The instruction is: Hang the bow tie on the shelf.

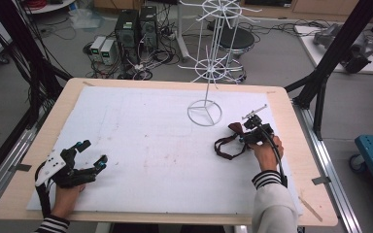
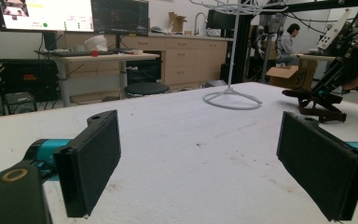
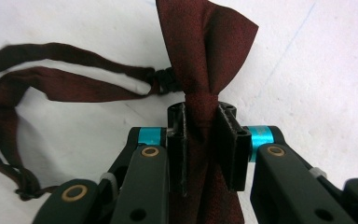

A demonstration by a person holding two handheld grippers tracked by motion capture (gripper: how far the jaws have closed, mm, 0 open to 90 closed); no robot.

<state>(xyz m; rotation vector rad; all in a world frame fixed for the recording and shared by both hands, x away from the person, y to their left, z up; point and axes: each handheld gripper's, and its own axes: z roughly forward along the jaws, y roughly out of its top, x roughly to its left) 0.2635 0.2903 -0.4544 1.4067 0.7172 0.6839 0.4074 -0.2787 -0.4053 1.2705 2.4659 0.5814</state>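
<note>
With my right gripper [image 3: 200, 135] clamped on the dark red bow tie's [image 3: 205, 51] knot, its strap trails toward frame left. My left gripper [image 1: 90, 155] rests at lower left of the high view, jaws wide apart, empty.

High view overhead facing forward, gripper views low and close, sharing white stand [image 1: 204, 112].

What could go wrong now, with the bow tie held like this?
1. The right gripper pinches the bow tie only at its narrow knot, so the smooth fabric may slip out on lifting.
2. The strap lies loose on the table and could drag or catch on the white rack nearby.
3. The left gripper rests open, far away, so it gives no support.
</note>
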